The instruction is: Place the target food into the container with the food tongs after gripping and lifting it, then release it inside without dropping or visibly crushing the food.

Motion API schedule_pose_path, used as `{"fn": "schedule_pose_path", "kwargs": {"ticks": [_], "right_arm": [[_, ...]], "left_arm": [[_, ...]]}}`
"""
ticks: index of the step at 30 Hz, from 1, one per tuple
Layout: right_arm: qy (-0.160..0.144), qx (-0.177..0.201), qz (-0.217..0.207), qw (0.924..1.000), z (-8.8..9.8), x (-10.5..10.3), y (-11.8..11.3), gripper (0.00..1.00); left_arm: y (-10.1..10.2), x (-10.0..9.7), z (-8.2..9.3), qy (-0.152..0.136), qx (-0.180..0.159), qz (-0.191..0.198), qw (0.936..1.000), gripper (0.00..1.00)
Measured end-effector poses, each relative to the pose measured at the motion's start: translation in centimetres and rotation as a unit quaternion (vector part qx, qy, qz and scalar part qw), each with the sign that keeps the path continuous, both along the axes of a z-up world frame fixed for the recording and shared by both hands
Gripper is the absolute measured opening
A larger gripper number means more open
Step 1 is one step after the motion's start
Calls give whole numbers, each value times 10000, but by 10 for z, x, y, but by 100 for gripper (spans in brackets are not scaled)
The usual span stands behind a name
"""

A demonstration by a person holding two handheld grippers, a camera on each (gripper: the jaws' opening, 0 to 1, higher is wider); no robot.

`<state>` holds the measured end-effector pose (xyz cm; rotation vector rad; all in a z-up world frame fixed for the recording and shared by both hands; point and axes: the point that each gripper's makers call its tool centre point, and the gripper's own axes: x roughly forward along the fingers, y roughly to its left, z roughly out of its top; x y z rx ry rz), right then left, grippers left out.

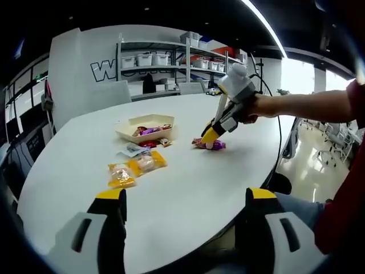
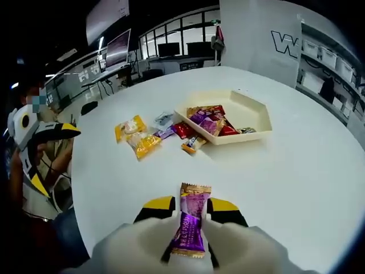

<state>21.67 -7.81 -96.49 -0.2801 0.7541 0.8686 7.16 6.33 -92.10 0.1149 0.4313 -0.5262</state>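
Grasping is done: right gripper (image 2: 190,212) is closed on a purple candy (image 2: 191,225) low over the tabletop (image 2: 296,171), lift and release into the tray (image 2: 255,113) remain, left gripper (image 1: 185,200) idles wide apart.

The left gripper view looks from the near edge of the table (image 1: 188,194), raised above it and set back, towards the shelves (image 1: 171,60) behind. The right gripper view sits low and close over the table (image 2: 296,171), facing the windows (image 2: 182,45). Both views take in the tray (image 1: 149,127) (image 2: 251,117) and the loose packets (image 1: 137,166) (image 2: 137,137) beside it.
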Motion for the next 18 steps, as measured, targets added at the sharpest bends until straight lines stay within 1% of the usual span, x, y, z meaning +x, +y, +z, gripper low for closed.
{"fn": "schedule_pose_path", "kwargs": {"ticks": [1, 5, 6, 8, 13, 16, 18], "right_arm": [[-105, 24, 1, 9999, 2, 4, 0, 16], [-129, -106, 37, 9999, 4, 7, 1, 16], [-207, -112, 14, 9997, 8, 10, 1, 16], [-202, -58, 9, 9998, 14, 12, 4, 16], [-315, -28, 66, 9995, 28, 18, 13, 17], [-389, 38, 76, 9992, 41, 24, 19, 17], [-459, 56, 95, 9989, 49, 27, 23, 17]], "left_arm": [[0, 0, 1, -7, -20, 12, 10000, 84], [2, -4, 0, 2, 25, 16, 10000, 84], [2, -5, 0, 7, 15, 2, 10000, 84], [3, -6, 0, 10, -10, 10, 10000, 84], [9, -7, 0, 6, -23, 82, 10000, 84], [11, -7, 3, -35, -120, 145, 9998, 87], [11, -7, 5, -36, -174, 149, 9997, 87]]}}
